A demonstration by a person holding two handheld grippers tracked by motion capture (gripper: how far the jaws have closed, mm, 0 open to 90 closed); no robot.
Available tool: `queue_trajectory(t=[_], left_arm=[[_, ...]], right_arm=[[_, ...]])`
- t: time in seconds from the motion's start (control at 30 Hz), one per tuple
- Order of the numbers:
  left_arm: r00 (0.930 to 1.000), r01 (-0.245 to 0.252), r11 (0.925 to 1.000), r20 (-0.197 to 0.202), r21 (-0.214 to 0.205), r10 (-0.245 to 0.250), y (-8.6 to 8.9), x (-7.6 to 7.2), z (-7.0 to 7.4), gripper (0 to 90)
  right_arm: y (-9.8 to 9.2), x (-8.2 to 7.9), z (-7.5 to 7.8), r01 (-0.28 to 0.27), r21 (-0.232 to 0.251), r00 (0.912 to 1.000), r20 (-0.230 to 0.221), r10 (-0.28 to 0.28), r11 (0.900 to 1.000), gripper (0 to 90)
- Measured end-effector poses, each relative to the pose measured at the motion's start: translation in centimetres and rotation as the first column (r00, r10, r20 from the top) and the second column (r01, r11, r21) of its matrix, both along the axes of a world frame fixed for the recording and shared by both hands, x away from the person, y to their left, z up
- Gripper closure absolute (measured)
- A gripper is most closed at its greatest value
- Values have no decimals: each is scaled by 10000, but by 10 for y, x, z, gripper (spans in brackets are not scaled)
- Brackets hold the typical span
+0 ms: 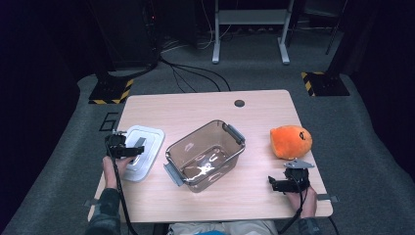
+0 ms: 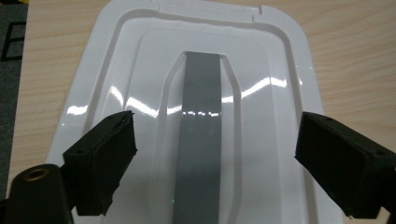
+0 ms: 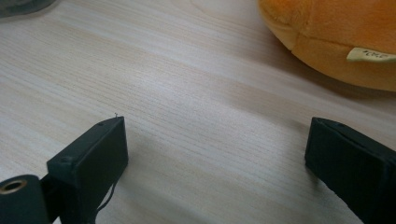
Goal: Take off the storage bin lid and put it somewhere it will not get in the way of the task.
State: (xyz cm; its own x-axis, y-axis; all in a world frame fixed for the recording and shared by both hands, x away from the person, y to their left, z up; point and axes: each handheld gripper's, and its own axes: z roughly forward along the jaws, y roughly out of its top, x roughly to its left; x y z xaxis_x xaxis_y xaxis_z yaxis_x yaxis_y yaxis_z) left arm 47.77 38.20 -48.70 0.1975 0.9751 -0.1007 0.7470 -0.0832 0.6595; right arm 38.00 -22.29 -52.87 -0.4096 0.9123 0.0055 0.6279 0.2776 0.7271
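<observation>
One white lid (image 2: 187,93) is lying flat on the table (image 1: 205,105), and its one grey handle strip (image 2: 198,140) is sitting right between the jaws of the left gripper (image 2: 215,154). Those two jaws are standing wide apart and are not pinching anything. One clear tub (image 1: 205,154) is sitting in the middle. The right gripper (image 3: 215,158) is also standing wide over bare wood, with one orange plush toy (image 3: 336,37) lying just past its jaws.

Both grippers blk w/ blocky jaws, trailing blk cables; left sleeve (image 1: 105,213) dark patterned
</observation>
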Motion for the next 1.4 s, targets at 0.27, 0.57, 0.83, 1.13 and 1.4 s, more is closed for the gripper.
queue_trajectory(t=[0.27,0.57,0.83,1.13,1.4], left_arm=[[9990,361,9993,249,102,-363,-8,-21,7,32],[9941,1009,9945,364,284,-1019,-21,-46,7,15],[9860,1521,9871,607,505,-1550,-37,-69,1,8],[9786,1910,9784,626,789,-1961,-52,-83,-6,10],[9641,2427,9666,898,828,-2498,-73,-100,-9,14]], right_arm=[[0,0,0,-26,-39,10000,-3,26,10000,52],[0,0,0,25,17,10000,-3,-25,10000,51],[0,0,0,6,1,10000,-7,-6,10000,51],[0,0,0,29,16,10000,-3,-29,10000,52],[0,0,0,-21,-11,10000,-1,21,10000,52]])
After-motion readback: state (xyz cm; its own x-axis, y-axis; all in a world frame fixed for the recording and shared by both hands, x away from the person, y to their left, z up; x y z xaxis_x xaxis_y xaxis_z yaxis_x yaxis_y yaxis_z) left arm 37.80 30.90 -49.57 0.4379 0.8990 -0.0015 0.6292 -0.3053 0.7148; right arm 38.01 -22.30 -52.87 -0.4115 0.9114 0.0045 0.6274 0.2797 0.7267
